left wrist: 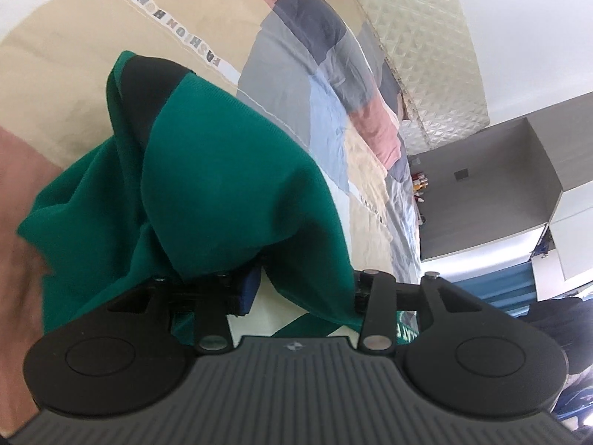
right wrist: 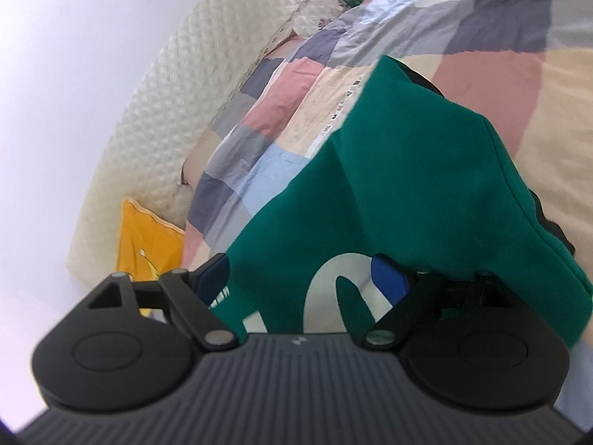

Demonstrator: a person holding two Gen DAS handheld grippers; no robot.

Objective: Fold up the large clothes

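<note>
Green garment draped over both tools, above the bed

We find the left tool [left wrist: 296, 289] with jaws apart, the green garment [left wrist: 207, 170] heaped across them, grip undetermined. The right tool [right wrist: 304, 278] stands wide apart, cloth lying between its fingers. Beyond lie the patchwork bedcover [right wrist: 296, 89], a yellow pillow [right wrist: 146, 237] and the quilted headboard [left wrist: 418, 37].

Green garment [left wrist: 222, 170] drapes both jaws; bedspread [left wrist: 66, 111] beyond lies open.
</note>
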